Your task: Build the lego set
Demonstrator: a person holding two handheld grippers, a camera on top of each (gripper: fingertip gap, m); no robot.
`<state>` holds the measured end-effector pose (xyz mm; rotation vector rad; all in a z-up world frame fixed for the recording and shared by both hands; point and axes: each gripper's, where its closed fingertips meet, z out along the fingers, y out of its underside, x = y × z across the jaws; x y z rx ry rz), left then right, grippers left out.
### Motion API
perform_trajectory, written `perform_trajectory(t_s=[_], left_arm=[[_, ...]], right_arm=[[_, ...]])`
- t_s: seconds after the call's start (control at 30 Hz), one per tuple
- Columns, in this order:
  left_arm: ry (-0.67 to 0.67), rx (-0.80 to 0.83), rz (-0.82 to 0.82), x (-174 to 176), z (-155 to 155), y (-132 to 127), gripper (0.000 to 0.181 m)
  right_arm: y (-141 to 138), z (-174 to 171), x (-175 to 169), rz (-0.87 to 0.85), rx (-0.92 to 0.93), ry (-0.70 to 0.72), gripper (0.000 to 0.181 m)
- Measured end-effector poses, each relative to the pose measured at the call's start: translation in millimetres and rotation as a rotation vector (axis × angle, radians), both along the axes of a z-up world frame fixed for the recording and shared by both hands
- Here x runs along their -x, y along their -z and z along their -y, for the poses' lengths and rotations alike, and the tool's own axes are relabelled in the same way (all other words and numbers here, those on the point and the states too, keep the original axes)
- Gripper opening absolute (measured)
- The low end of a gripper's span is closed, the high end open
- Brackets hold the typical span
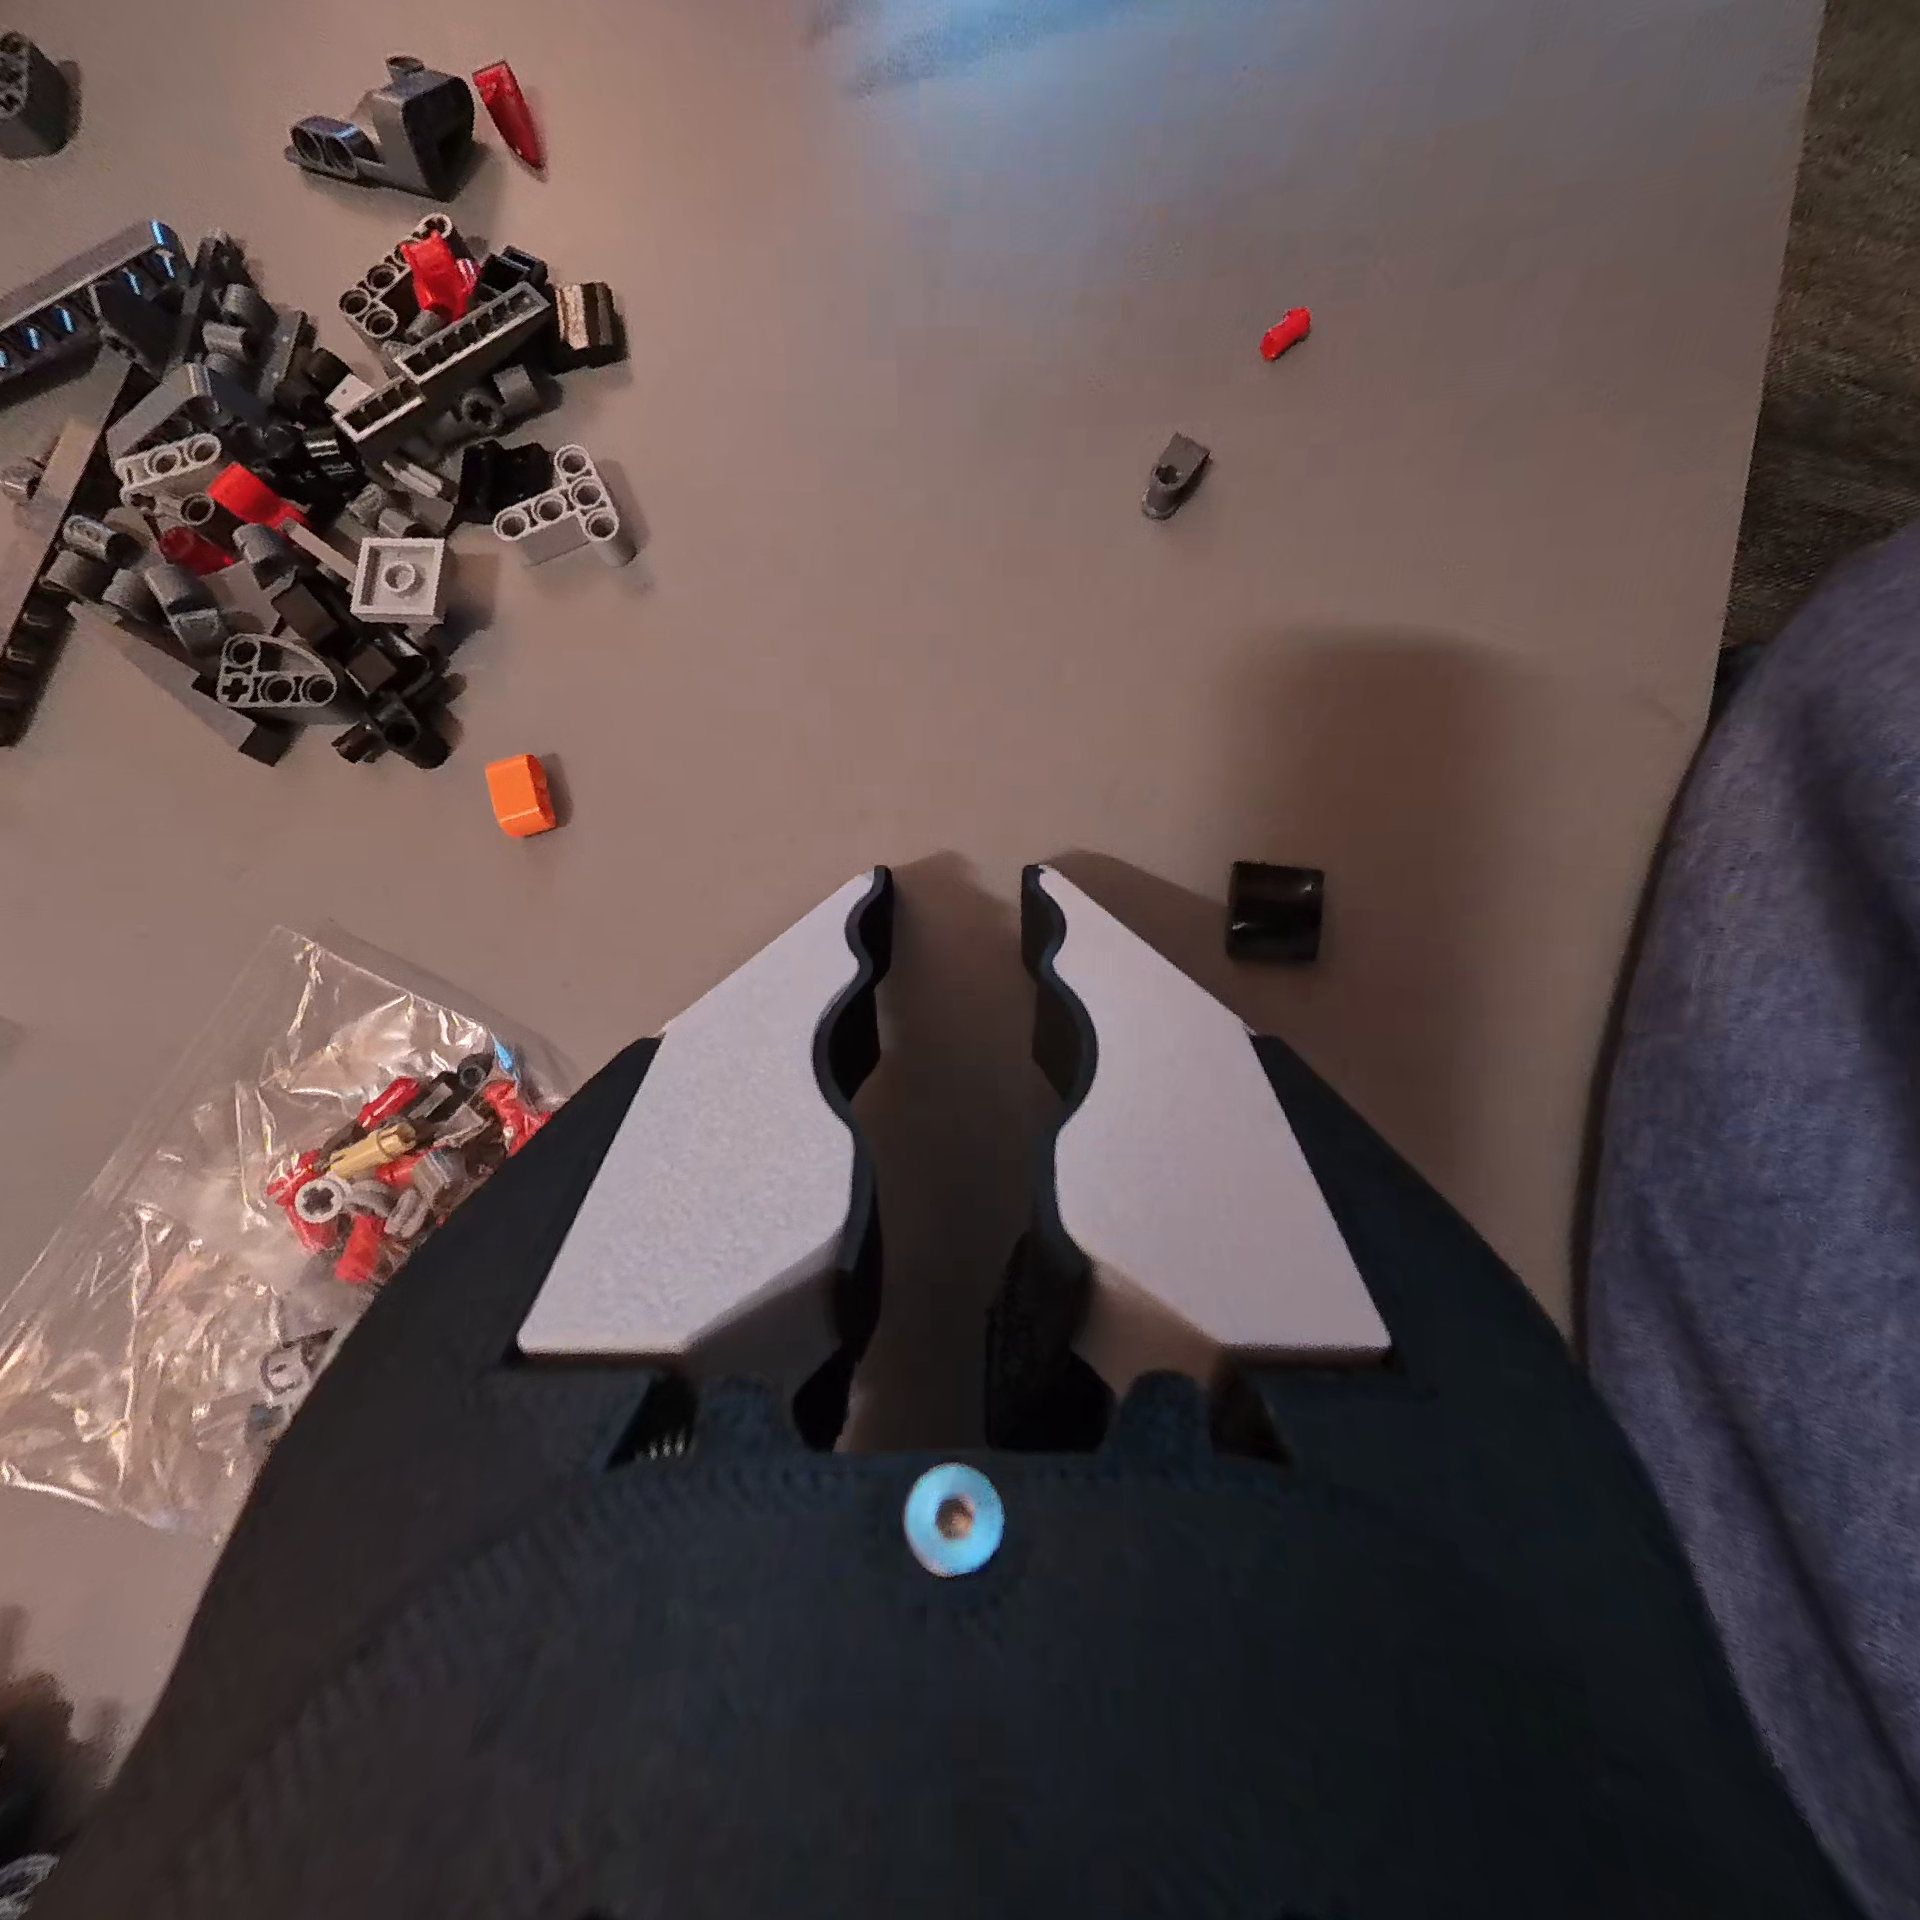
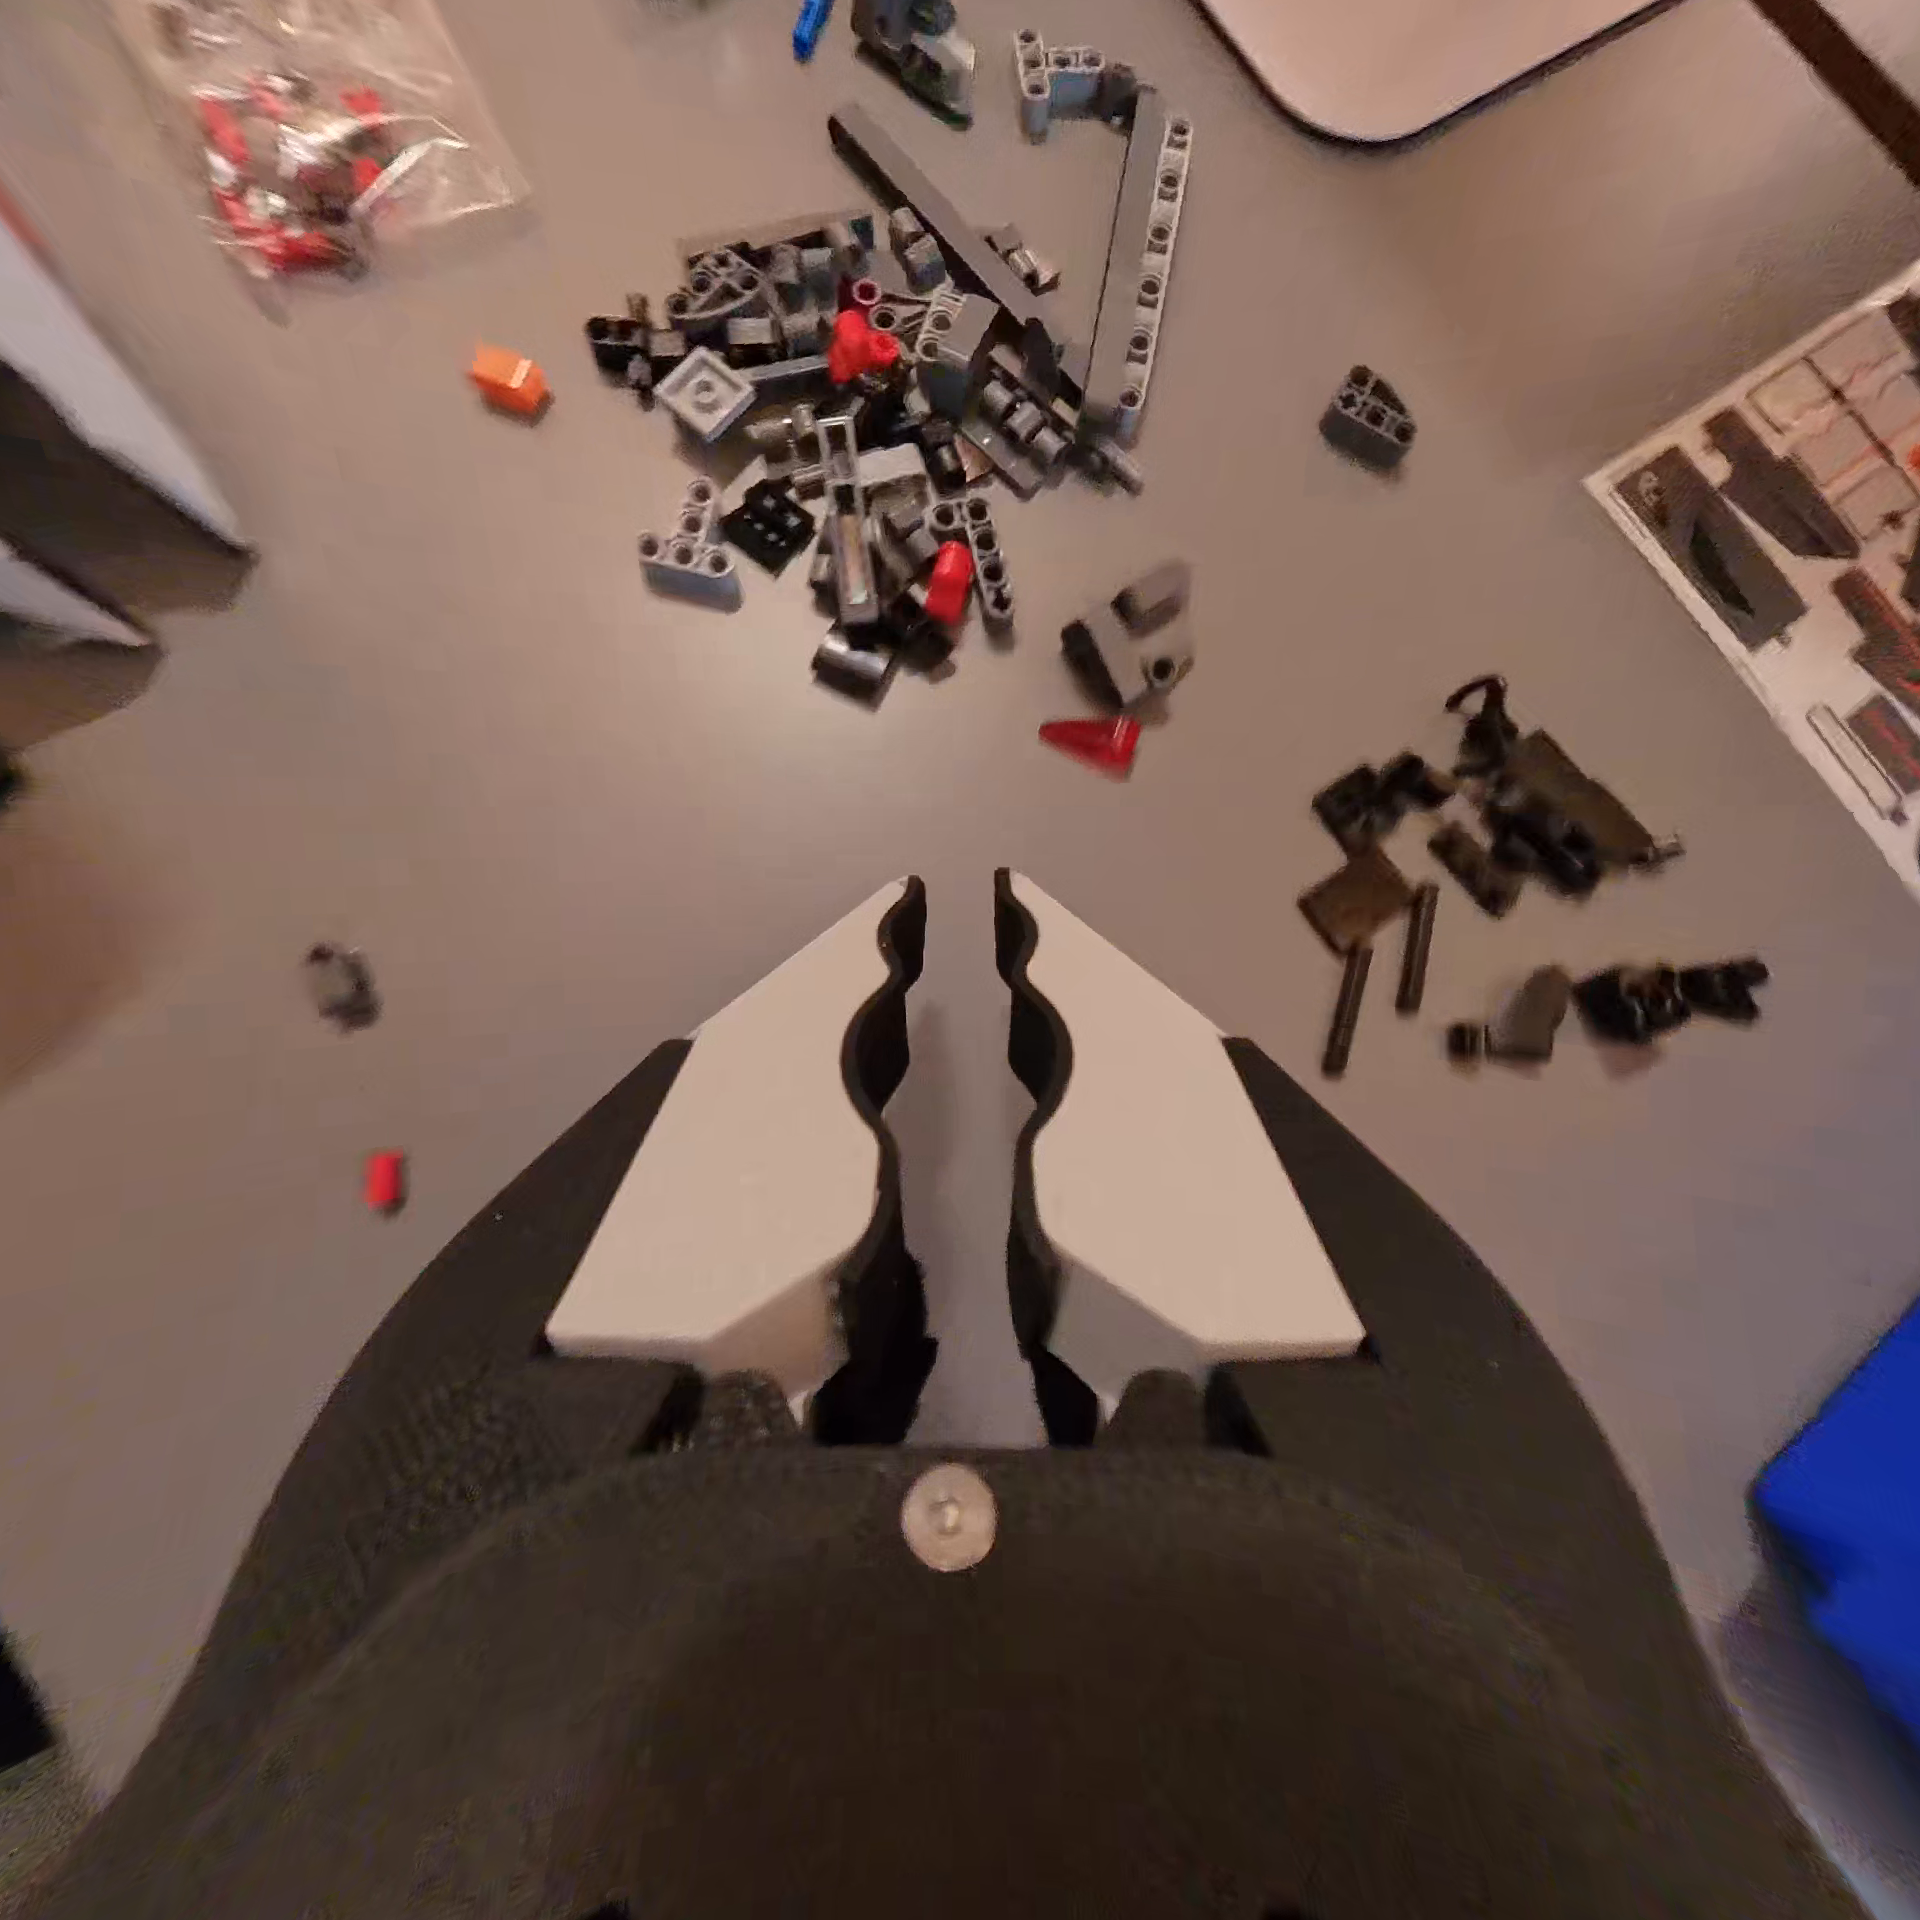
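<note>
A pile of grey, black and red lego pieces (image 1: 291, 488) lies on the grey table, upper left in the left wrist view; it shows at top centre in the right wrist view (image 2: 873, 416). My left gripper (image 1: 956, 883) is open and empty above the table, with a small black piece (image 1: 1276, 910) just right of its tips and an orange piece (image 1: 522, 794) to the left. My right gripper (image 2: 958, 888) is open a little and empty, hovering short of the pile. A red cone piece (image 2: 1093, 742) lies ahead of it to the right.
A clear bag of small red and grey parts (image 1: 260, 1195) lies left of my left gripper; it shows again in the right wrist view (image 2: 312, 135). A black parts cluster (image 2: 1507, 852) and sticker sheet (image 2: 1808, 582) lie right. A blue object (image 2: 1860, 1538) sits lower right. Blue fabric (image 1: 1787, 1143) borders the table edge. My hands' fingertips stand some 20 cm from each other. The right gripper is farther from the small black piece (image 1: 1276, 910), some 20 cm, than the left, some 4 cm.
</note>
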<state>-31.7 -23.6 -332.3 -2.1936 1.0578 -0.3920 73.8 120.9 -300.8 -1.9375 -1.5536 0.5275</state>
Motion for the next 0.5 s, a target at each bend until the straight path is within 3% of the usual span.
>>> perform_trajectory(t_s=[0.13, 0.33, 0.5], left_arm=[[-0.001, -0.001, 0.015, 0, 2, 0, 0.023], [0.008, 0.003, 0.034, 1, 0, -1, 0.02], [0.014, 0.001, 0.036, 1, -1, -1, 0.019]], right_arm=[[18, -26, 25, 0.054, -0.026, -0.008, 0.015], [28, -44, 34, 0.069, 0.033, 0.046, 0.028], [32, -45, 41, 0.072, 0.06, 0.037, 0.008]])
